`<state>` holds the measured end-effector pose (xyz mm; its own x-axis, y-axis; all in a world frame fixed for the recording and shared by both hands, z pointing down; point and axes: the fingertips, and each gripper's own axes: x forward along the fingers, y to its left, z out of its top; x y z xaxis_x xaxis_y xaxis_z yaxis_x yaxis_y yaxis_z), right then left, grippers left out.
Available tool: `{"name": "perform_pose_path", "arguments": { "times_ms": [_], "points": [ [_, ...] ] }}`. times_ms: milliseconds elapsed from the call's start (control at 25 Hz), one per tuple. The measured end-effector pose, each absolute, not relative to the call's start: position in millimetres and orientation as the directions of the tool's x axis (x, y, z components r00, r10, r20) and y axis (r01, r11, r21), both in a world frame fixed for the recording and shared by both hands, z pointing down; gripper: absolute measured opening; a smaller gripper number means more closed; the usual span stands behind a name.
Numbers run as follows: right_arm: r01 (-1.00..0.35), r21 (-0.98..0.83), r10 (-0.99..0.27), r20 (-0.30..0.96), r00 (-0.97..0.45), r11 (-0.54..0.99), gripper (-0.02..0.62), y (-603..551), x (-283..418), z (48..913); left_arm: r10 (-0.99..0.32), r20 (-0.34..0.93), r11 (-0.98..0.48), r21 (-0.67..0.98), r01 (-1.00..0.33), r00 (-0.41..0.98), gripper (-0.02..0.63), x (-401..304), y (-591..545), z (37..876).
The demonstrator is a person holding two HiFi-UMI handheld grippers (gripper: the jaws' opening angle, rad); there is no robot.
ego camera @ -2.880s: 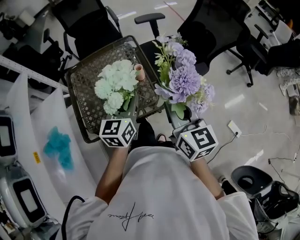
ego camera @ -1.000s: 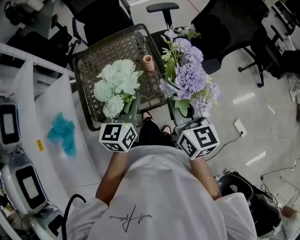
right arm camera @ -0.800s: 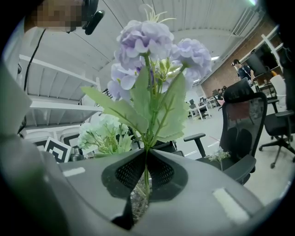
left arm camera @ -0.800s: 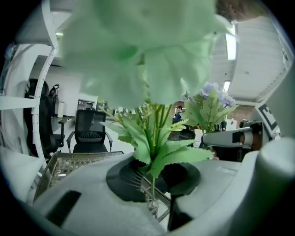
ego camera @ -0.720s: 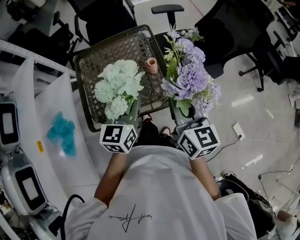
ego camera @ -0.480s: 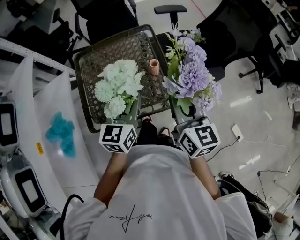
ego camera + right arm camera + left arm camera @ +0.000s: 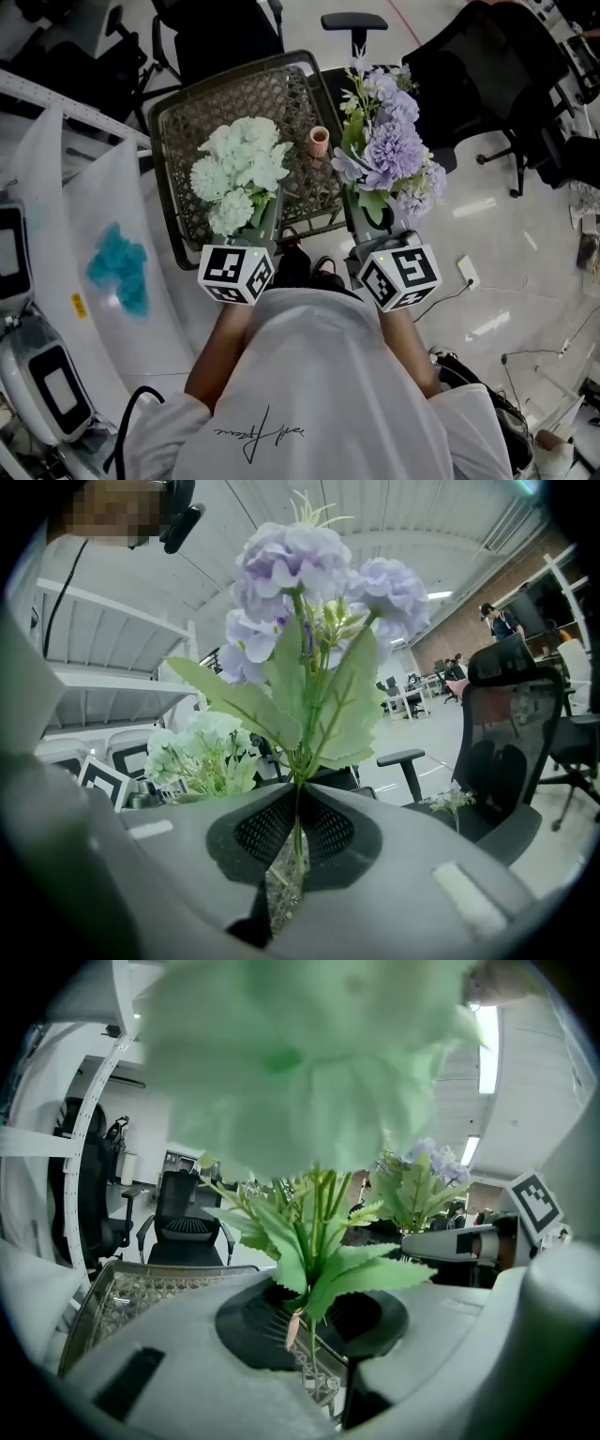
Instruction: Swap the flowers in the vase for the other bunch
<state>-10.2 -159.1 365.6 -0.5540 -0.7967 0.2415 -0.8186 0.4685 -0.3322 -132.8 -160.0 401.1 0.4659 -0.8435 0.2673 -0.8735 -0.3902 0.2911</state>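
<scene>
My left gripper [image 7: 265, 220] is shut on the stems of a pale green bunch [image 7: 239, 173], holding it upright over the near side of the woven table [image 7: 192, 122]. In the left gripper view its pads [image 7: 281, 1321] pinch the green stems [image 7: 312, 1283]. My right gripper [image 7: 367, 223] is shut on a purple bunch [image 7: 389, 155], held upright just past the table's right edge. The right gripper view shows that bunch's thin stems [image 7: 297, 836] squeezed between the jaws, under purple blooms [image 7: 309, 569]. A small pink vase [image 7: 319, 141] stands on the table between the two bunches, with nothing in it.
Black office chairs [image 7: 487, 66] stand beyond and to the right of the table, and one armrest [image 7: 347, 21] is just behind it. To the left lies a white sheet with a blue patch [image 7: 117, 272]. A white plug and cable [image 7: 466, 270] lie on the floor at right.
Both grippers have carried their bunches sideways together. The table and vase now sit further right and lower in the head view. Both grips are unchanged.
</scene>
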Motion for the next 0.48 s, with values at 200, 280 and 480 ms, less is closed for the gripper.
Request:
{"name": "perform_pose_path", "arguments": {
  "times_ms": [200,280,480],
  "points": [
    [-0.819,-0.332,-0.793,0.253,-0.554,0.467,0.021,-156.4,-8.7,367.5,-0.842,0.263,-0.387,0.314,-0.867,0.471,0.081,-130.2,-159.2,401.0],
    [-0.822,-0.328,-0.795,0.255,-0.551,0.465,0.021,-155.6,-8.4,366.9,-0.839,0.262,-0.391,0.317,-0.864,0.476,0.081,-129.3,-158.9,400.5],
    [-0.834,-0.311,-0.807,0.251,-0.535,0.456,0.021,-160.2,-8.3,368.5,-0.837,0.249,-0.404,0.32,-0.857,0.487,0.081,-130.5,-161.6,401.0]
  ]
}}
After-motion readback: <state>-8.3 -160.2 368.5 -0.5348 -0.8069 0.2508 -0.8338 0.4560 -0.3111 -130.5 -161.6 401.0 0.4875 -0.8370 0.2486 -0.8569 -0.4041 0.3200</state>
